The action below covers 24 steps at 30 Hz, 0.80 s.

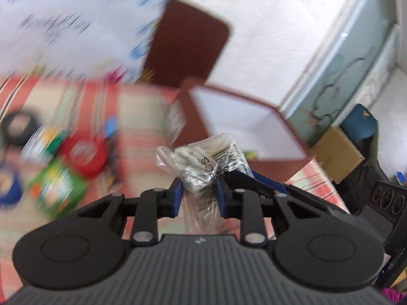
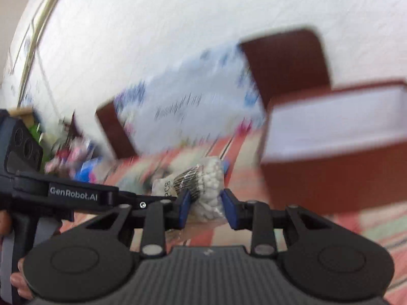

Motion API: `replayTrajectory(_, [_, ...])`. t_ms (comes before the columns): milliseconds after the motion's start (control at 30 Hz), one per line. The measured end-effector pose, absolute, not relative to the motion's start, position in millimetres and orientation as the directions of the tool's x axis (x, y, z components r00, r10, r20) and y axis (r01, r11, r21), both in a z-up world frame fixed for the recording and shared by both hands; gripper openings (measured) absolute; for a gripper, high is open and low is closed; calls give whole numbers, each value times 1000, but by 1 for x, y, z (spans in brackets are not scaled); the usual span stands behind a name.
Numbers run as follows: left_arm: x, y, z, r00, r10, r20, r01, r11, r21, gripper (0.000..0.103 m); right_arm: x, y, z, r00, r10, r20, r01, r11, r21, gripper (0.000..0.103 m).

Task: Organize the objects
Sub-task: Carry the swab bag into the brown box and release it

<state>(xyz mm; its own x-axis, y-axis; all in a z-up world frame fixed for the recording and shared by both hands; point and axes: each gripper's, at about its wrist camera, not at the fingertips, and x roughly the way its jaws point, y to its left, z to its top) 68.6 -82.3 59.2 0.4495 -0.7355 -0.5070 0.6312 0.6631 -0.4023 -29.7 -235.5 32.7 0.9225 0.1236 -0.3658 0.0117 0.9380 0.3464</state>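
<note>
My left gripper (image 1: 199, 190) is shut on one end of a clear plastic bag of cotton swabs (image 1: 203, 162) with a barcode label. My right gripper (image 2: 206, 203) is shut on the other end of the same bag (image 2: 208, 178). The two grippers meet at the bag, held above the striped red cloth (image 1: 132, 117). An open brown box with a white inside (image 1: 244, 124) stands just beyond and to the right of the bag; it shows at the right of the right wrist view (image 2: 330, 132). Both views are blurred by motion.
A brown lid (image 1: 185, 48) leans on the white wall behind the box. A large white printed bag (image 1: 63, 25) lies at the back left. Small packets, a red round tin (image 1: 85, 155) and a green pack (image 1: 59, 185) lie on the cloth at left. A cardboard box (image 1: 335, 152) is at right.
</note>
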Motion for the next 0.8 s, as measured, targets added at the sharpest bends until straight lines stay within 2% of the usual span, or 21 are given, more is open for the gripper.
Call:
replayTrajectory(67, [77,-113,75,438,-762,-476,673,629,-388,30,-34,-257,51,955,28,-295,71,944,321,29])
replayTrajectory(133, [87,-142,78,426,-774,-468,700,610,-372,30,-31,-278,59,961,-50,-272,135,944,302,29])
replayTrajectory(267, [111,-181,65,439,-735,-516,680,647,-343,29,-8,-330,48,943,-98,-318,211,915,344,31])
replayTrajectory(300, [114,-188,62,461,-708,-535,667,674,-317,33,0,-338,42,934,-115,-340,235,912,336,31])
replayTrajectory(333, [118,-192,58,478,-681,-555,655,697,-291,37,6,-344,37,921,-154,-357,272,911,310,41])
replayTrajectory(367, [119,-193,56,490,-660,-570,644,715,-274,37,9,-348,32,909,-203,-363,316,905,284,48])
replayTrajectory(400, [118,-190,55,494,-656,-570,639,719,-274,37,8,-352,29,903,-240,-355,348,894,282,49])
replayTrajectory(500, [108,-178,61,514,-659,-549,647,718,-256,37,-8,-359,28,916,-254,-310,358,868,345,48])
replayTrajectory(600, [94,-157,66,541,-660,-521,654,720,-234,37,-22,-350,30,912,-287,-292,379,862,337,48])
replayTrajectory(733, [81,-116,65,578,-656,-485,629,737,-247,37,-43,-316,41,943,-235,-235,301,903,305,48])
replayTrajectory(800, [79,-88,58,611,-616,-497,588,774,-236,38,-50,-293,47,960,-176,-216,232,935,270,48])
